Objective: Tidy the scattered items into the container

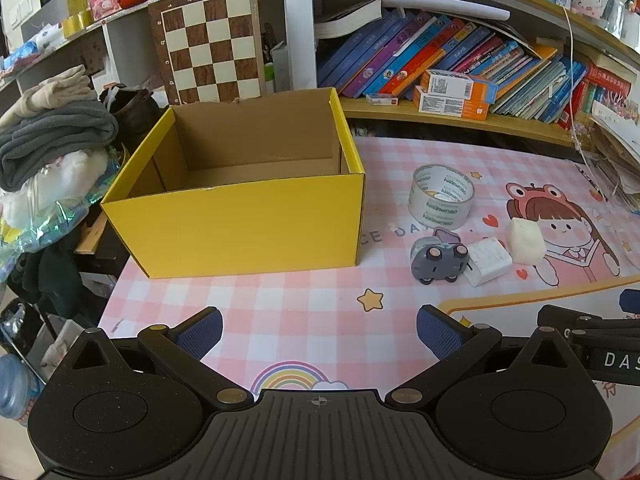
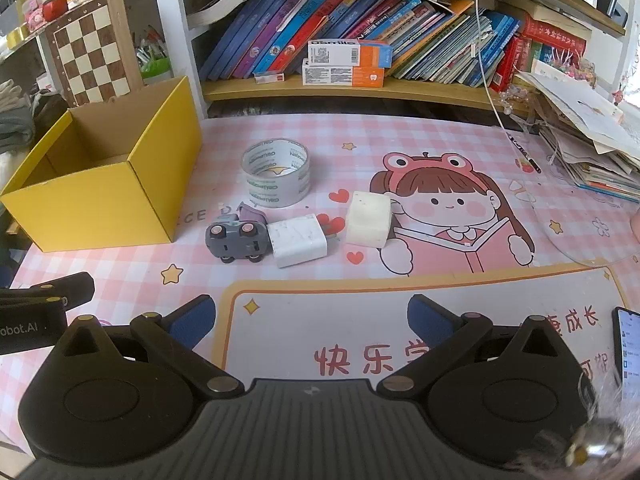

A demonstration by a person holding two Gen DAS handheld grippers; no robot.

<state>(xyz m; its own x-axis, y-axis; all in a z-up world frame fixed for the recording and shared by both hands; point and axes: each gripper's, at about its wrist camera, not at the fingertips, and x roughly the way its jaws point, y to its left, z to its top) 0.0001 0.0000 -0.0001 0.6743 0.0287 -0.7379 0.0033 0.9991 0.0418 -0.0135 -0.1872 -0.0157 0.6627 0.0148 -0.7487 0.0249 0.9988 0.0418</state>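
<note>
— What can we read here?
— On the chessboard point(image 1: 204, 46) we see 2, 3, 4 along the top and a, b, c, d down the side. The desk mat point(image 2: 400, 288) shows "快乐" and "成长" in red.
— And brands?
— We make out "usmile" on the upper orange-and-white box point(image 2: 348, 54), and "obot.AI" on the left gripper point(image 2: 28, 320) body. The tape roll point(image 2: 276, 174) lettering is unclear to us.

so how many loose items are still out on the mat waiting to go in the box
4, possibly more hidden: the tape roll nearest the yellow box, the grey toy car in front of it, the white charger touching the car, and the white block furthest right.
</note>
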